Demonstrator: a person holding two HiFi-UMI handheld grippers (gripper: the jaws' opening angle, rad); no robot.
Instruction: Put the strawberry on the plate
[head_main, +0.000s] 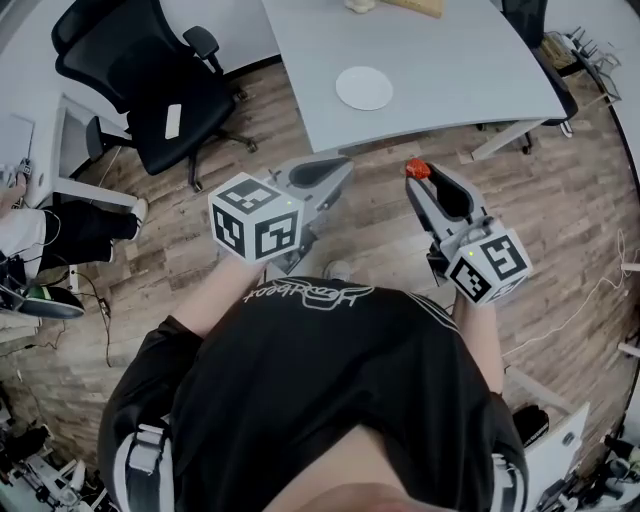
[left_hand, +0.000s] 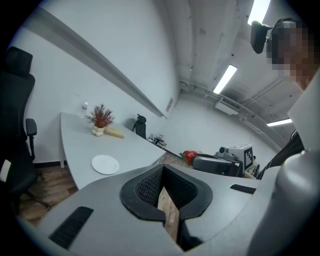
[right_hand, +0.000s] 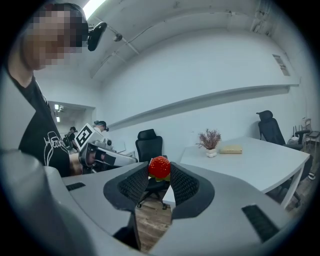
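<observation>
My right gripper (head_main: 419, 176) is shut on a red strawberry (head_main: 417, 169), held at its jaw tips in the air over the wooden floor, short of the table. The right gripper view shows the strawberry (right_hand: 159, 167) pinched between the black pads. A white plate (head_main: 364, 87) lies empty on the grey table (head_main: 440, 70), ahead and slightly left of the strawberry. My left gripper (head_main: 335, 172) hangs beside the right one with its jaws together and nothing in them. From the left gripper view I see the plate (left_hand: 105, 164) and the strawberry (left_hand: 189, 157).
A black office chair (head_main: 160, 90) stands at the left on the wooden floor. At the table's far edge sit a small plant in a pot (left_hand: 100, 120) and a tan block (left_hand: 114, 132). The table's legs (head_main: 505, 140) stand at the right.
</observation>
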